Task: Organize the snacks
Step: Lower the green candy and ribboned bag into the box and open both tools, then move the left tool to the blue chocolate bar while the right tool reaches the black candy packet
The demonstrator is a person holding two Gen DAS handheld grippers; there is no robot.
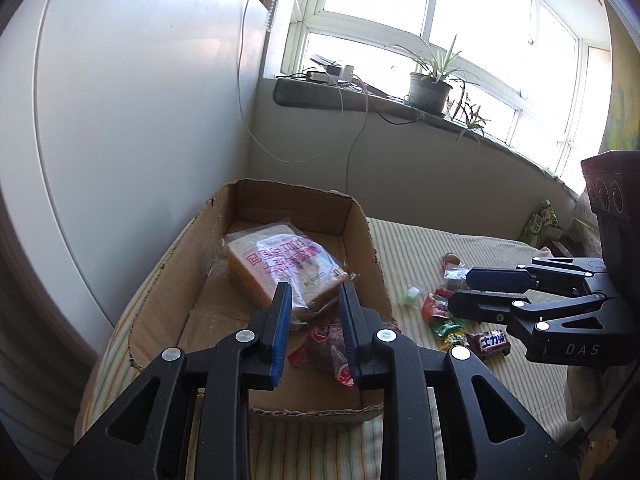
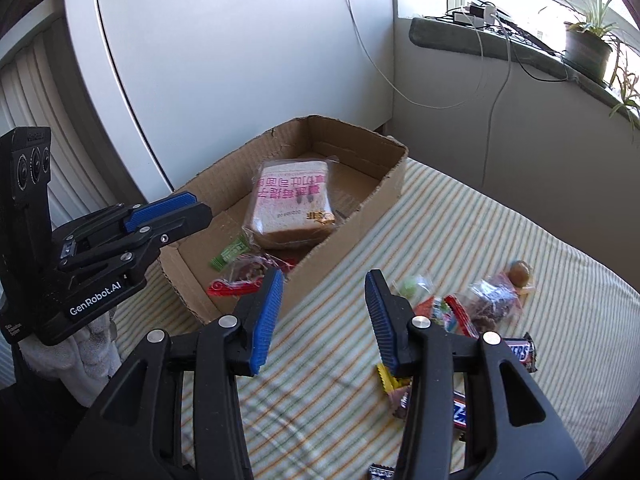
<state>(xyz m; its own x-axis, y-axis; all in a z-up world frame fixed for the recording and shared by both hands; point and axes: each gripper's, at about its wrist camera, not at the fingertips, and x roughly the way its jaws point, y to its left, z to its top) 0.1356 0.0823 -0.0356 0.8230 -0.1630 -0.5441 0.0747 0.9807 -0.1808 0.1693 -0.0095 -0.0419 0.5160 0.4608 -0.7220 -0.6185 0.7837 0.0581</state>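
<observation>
**Both claws released above a half-sorted snack pile**

In the left wrist view, the left claw (image 1: 314, 294) hangs over the near end of the cardboard box (image 1: 372, 248), its blue pads apart with nothing pressed between them. Just below it, inside the box, lies a red-and-clear wrapped snack (image 1: 324, 340), and further in sits a bagged slice of bread (image 1: 280, 268) with pink print on the wrapper.

In the right wrist view, the right claw (image 2: 324, 280) is likewise released, its jaws parted and empty above the striped cloth (image 2: 460, 216) covering the surface, just beside the box's long wall. At its right lies a loose cluster of snacks still outside the box: Snickers bars (image 2: 518, 352), a clear packet of dark pieces (image 2: 494, 300), a small green candy (image 2: 410, 285) and a round brown sweet (image 2: 520, 270). A green sachet (image 2: 230, 254) rests inside the box near the bread.

Beyond the box stand a white panel (image 2: 240, 60), dangling cables (image 1: 352, 152), and a windowsill holding a potted plant (image 1: 430, 88).
</observation>
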